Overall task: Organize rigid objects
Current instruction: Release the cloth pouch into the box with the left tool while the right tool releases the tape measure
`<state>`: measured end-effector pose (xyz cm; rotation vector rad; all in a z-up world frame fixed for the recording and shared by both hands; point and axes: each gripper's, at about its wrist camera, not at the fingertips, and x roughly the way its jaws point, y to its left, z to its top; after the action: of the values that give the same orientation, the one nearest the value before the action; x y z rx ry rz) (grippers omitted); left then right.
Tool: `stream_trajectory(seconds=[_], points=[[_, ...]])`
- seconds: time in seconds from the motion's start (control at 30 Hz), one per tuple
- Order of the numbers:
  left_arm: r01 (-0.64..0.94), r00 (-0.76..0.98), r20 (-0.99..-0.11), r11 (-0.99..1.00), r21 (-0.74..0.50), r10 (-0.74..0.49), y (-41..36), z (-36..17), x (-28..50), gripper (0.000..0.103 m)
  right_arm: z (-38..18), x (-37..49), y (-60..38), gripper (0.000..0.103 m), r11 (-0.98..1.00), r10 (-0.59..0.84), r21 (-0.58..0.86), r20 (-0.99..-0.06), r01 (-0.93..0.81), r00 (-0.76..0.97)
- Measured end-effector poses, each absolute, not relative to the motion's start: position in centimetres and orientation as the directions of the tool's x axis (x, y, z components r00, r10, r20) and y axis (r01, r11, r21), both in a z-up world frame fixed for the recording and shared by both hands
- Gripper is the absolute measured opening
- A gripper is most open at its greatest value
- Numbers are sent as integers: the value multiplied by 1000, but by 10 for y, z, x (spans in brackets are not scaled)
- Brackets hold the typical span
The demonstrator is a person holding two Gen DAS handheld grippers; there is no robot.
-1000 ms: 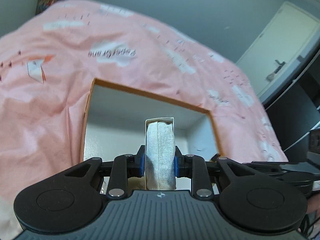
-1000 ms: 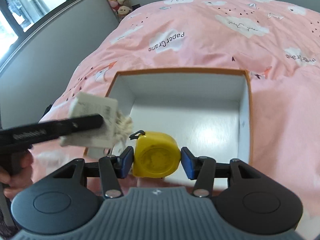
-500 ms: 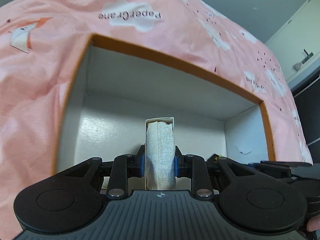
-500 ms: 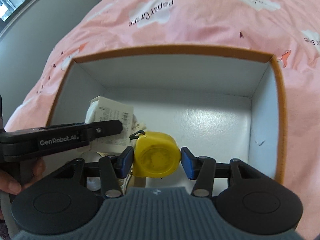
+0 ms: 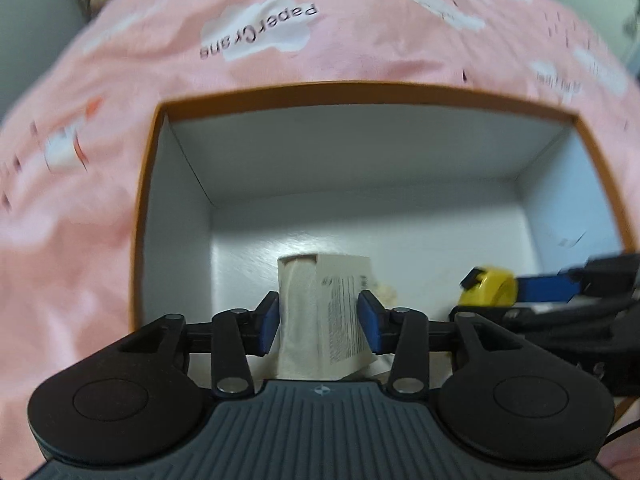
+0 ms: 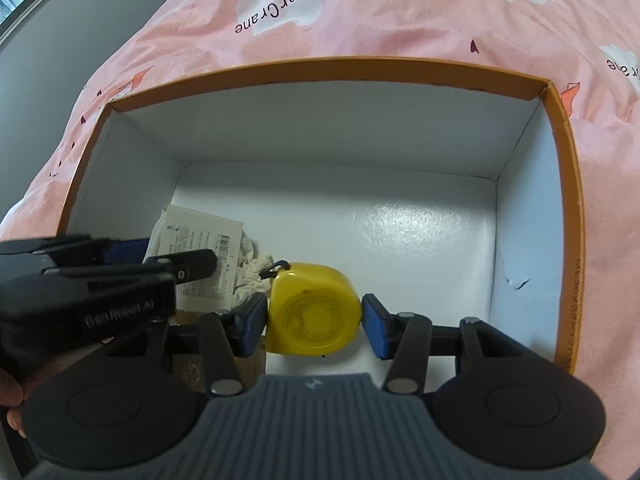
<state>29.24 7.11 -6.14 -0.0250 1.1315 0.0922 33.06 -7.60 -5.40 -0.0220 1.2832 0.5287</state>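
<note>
An open box with an orange rim (image 5: pixel 360 90) and white inside lies on the bed; it also shows in the right wrist view (image 6: pixel 566 184). My left gripper (image 5: pixel 318 320) is low inside the box, its jaws spread, with a white cloth bundle with a paper label (image 5: pixel 324 312) loose between them. My right gripper (image 6: pixel 314 318) is beside it inside the box, its jaws spread, with a yellow tape measure (image 6: pixel 314 312) between them and a gap at the right pad. The tape measure (image 5: pixel 490 286) shows at the right in the left wrist view. The bundle (image 6: pixel 204 256) lies left in the right wrist view.
A pink bedcover with cloud prints (image 6: pixel 360 12) surrounds the box. The box floor (image 6: pixel 400 240) is bare white beyond the two objects. A brown item (image 6: pixel 248 360) lies under my right gripper's left finger. A grey wall (image 6: pixel 60 40) stands at the left.
Both grippers moved down into the box. Both sets of jaws have spread. The cloth bundle has turned, showing its label side, and sits loose.
</note>
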Motion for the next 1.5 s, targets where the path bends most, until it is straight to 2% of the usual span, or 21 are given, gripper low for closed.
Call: stream_trajectory(seconds=[0.2, 0.33, 0.47, 0.6, 0.73, 0.8, 0.83, 0.97, 1.27, 1.5], points=[[-44, 434, -884, 984, 175, 177, 59, -60, 294, 50, -58, 332, -70, 51, 881, 359, 275, -919, -384, 164], [-44, 475, -869, 990, 133, 138, 63, -45, 290, 50, -59, 333, -68, 51, 885, 351, 271, -923, -378, 160], [-71, 599, -796, 996, 50, 83, 80, -7, 272, 50, -61, 337, -63, 51, 893, 341, 269, -928, -362, 150], [-189, 648, -742, 980, 62, 172, 111, 16, 253, 51, -68, 345, -48, 51, 904, 285, 221, -949, -365, 133], [-222, 603, -781, 975, 30, 161, 132, 9, 247, 50, -77, 352, -30, 51, 915, 220, 164, -969, -370, 113], [-226, 558, -820, 974, -2, 128, 137, -3, 244, 44, -83, 356, -23, 51, 915, 215, 169, -972, -366, 89], [-223, 544, -833, 975, -20, 107, 138, -9, 243, 34, -85, 357, -20, 51, 915, 217, 174, -973, -364, 79], [-210, 524, -851, 974, -90, 34, 143, -20, 234, 27, -88, 356, -9, 51, 909, 221, 179, -973, -376, 71], [-203, 527, -850, 970, -136, -8, 142, -22, 231, 25, -90, 354, -7, 52, 907, 250, 218, -967, -360, 43], [-206, 527, -849, 968, -144, -14, 143, -22, 230, 25, -83, 356, -24, 52, 890, 338, 308, -941, -335, 32]])
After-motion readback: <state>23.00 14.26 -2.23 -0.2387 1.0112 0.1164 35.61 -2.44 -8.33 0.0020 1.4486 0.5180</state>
